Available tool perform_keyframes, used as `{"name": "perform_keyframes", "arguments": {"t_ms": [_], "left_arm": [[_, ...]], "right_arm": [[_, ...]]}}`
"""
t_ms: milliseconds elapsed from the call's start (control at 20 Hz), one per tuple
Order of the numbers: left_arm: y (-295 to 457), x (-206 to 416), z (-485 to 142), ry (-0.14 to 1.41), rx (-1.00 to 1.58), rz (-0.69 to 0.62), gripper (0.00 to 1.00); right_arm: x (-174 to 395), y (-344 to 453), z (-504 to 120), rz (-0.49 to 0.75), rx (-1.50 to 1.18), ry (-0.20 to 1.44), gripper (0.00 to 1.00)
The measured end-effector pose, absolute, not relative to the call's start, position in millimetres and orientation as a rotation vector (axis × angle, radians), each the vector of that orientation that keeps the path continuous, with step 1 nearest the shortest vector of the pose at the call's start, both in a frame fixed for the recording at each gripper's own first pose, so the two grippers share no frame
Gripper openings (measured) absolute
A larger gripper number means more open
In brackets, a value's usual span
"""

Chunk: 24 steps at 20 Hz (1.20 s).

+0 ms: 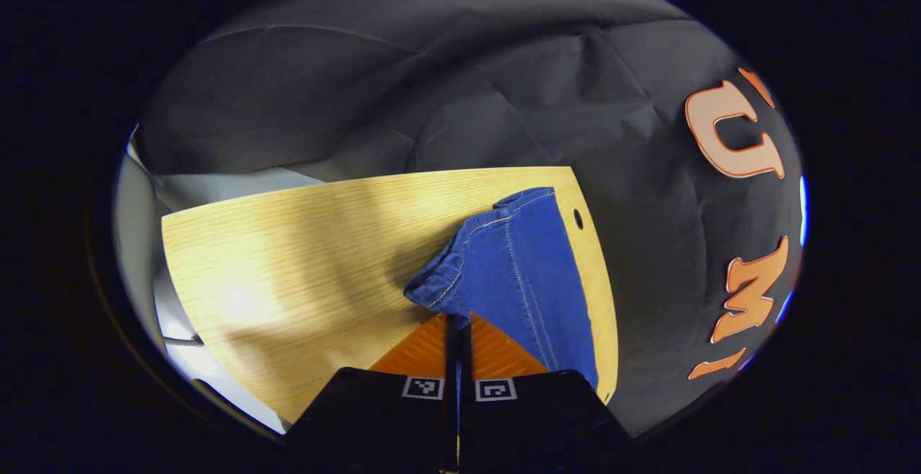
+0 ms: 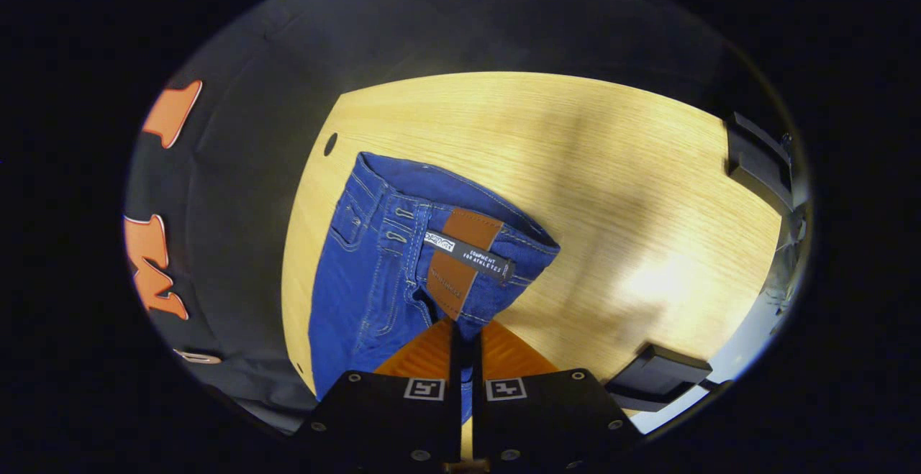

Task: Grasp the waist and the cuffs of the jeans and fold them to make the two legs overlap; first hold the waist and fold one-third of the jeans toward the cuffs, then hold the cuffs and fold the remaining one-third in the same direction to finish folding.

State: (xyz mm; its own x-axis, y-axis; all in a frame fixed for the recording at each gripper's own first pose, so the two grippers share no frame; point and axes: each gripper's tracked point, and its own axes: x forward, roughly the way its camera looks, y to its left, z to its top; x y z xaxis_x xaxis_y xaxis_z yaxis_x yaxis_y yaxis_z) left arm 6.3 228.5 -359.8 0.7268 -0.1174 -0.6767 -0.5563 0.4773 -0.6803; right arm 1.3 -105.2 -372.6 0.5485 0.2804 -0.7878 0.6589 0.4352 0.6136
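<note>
The left tongs are closed on the hemmed cuff end of the jeans, lifting a fold off the wooden bench. The right tongs pinch the waistband just below the leather patch, the jeans lying along the bench's edge. Denim looks soft but weighty and will likely sag; thick hems and waistband give the firmest hold.

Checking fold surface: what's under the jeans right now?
Wooden table lies under the jeans and around them. Both the left gripper and the right gripper pinch denim; the tabletop beneath the fabric is covered.
</note>
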Motion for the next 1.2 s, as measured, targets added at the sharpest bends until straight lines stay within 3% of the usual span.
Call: {"name": "perform_keyframes", "arguments": {"t_ms": [450,650,850,1200], "left_arm": [[203.4,31.1,-256.8,0.669,-0.992,0.215,0.01],[199.3,59.1,-225.8,0.660,-0.937,0.169,0.01],[214.2,103.1,-218.2,0.675,-0.960,0.165,0.02],[213.0,193.1,-264.2,0.805,-0.916,0.154,0.01]], "right_arm": [[55.3,-98.2,-289.5,-0.114,1.271,0.915,0.06],[82.0,-94.9,-274.9,-0.102,1.278,0.924,0.06],[112.5,-96.8,-257.5,-0.146,1.332,0.880,0.07],[168.2,-89.1,-270.7,-0.249,1.334,0.922,0.06]]}}
